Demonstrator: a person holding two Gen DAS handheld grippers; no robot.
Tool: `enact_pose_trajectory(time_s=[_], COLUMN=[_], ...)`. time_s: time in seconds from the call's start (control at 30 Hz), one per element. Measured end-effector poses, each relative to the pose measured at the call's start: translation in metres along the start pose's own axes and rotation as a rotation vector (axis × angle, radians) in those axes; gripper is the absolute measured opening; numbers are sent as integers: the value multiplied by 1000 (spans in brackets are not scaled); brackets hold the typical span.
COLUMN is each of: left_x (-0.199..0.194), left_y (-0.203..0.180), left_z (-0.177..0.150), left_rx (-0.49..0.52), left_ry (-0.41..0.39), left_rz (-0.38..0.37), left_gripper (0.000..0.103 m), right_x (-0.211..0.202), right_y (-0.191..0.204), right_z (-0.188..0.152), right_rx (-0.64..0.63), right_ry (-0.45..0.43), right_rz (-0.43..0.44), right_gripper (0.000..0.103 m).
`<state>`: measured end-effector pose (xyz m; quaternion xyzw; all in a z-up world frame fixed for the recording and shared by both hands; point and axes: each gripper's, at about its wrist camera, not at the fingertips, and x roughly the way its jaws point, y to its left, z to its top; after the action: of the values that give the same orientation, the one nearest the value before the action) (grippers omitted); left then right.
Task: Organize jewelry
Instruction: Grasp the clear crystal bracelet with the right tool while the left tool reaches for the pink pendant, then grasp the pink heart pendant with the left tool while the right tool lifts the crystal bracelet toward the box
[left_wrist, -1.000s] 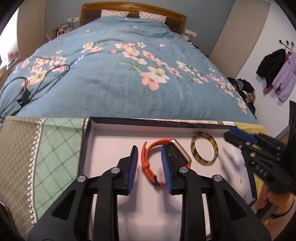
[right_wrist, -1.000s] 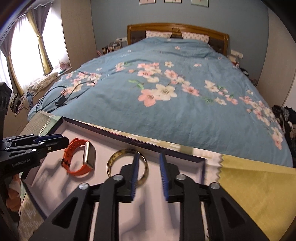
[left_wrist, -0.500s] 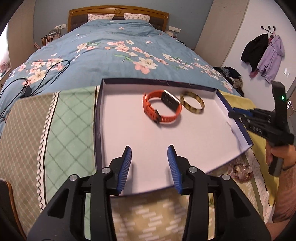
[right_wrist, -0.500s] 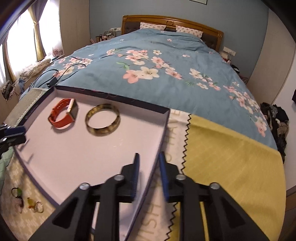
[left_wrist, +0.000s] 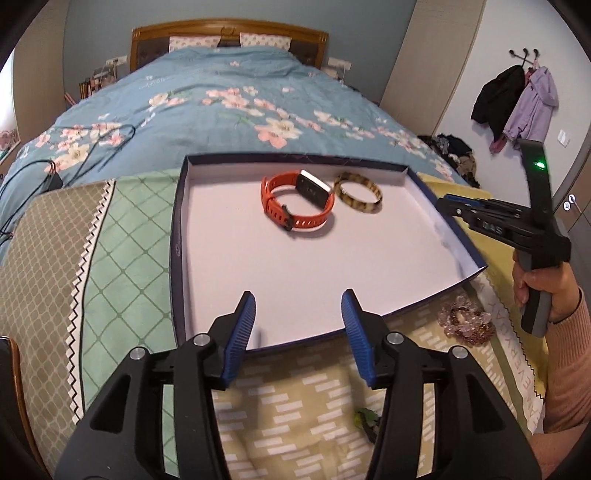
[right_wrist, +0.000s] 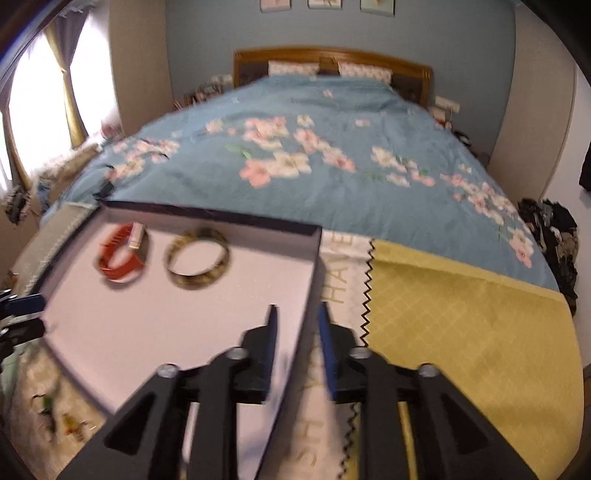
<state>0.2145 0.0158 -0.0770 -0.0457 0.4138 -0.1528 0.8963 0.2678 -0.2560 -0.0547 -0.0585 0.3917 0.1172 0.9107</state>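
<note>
A shallow dark-rimmed tray (left_wrist: 177, 236) with a white floor lies on patterned cloths at the bed's foot. In it lie an orange watch (left_wrist: 295, 203) and a tortoiseshell bangle (left_wrist: 357, 192), side by side near the far wall; both also show in the right wrist view, watch (right_wrist: 122, 254) and bangle (right_wrist: 197, 258). My left gripper (left_wrist: 298, 306) is open and empty over the tray's near edge. My right gripper (right_wrist: 297, 314) is open and empty, hovering at the tray's right wall (right_wrist: 314, 258). A pink bead bracelet (left_wrist: 465, 319) lies outside the tray at its right corner.
Small green and yellow trinkets (right_wrist: 59, 417) lie on the cloth in front of the tray, also seen under my left gripper (left_wrist: 365, 419). A yellow cloth (right_wrist: 461, 314) covers the right side. The blue floral bed (left_wrist: 229, 103) is behind, with a black cable (left_wrist: 55, 170) on its left.
Both grippers have drawn back from the watch and bangle to the tray's near and right edges. The left jaws have opened wider. Watch and bangle lie where they were.
</note>
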Motion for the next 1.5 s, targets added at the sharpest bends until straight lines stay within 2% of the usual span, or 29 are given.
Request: enact_pose_trajectory(time_s=[0.17, 0.33, 0.5, 0.67, 0.7, 0.8, 0.83, 1.17, 1.43, 1.5], left_x=[-26, -45, -55, -60, -61, -61, -60, -52, -36, -35], left_y=[-15, -28, -36, -42, -43, -47, -48, -57, -63, -63], left_z=[-8, -21, -37, -52, -54, -63, -67, -91, -93, -92], left_rx=[52, 93, 127, 152, 155, 171, 179, 211, 219, 222], left_ry=[-85, -118, -122, -110, -110, -88, -76, 11, 74, 76], left_rz=[-8, -36, -59, -82, -88, -95, -92, -109, -70, -51], left_gripper=[54, 54, 55, 55, 55, 55, 55, 50, 38, 32], right_x=[-53, -71, -71, -66, -65, -60, -59, -75, -94, -98], right_y=[25, 51, 62, 61, 60, 58, 59, 55, 59, 59], right_z=[-28, -59, -80, -87, -87, -90, -91, -83, -66, -62], right_rx=[-96, -188, -235, -229, -224, -217, -219, -169, -144, -135], right_ry=[-51, -5, 37, 54, 55, 75, 77, 3, -76, -93], right_rz=[169, 252, 243, 226, 227, 235, 235, 259, 274, 279], right_gripper=[24, 24, 24, 24, 23, 10, 10, 8, 8, 8])
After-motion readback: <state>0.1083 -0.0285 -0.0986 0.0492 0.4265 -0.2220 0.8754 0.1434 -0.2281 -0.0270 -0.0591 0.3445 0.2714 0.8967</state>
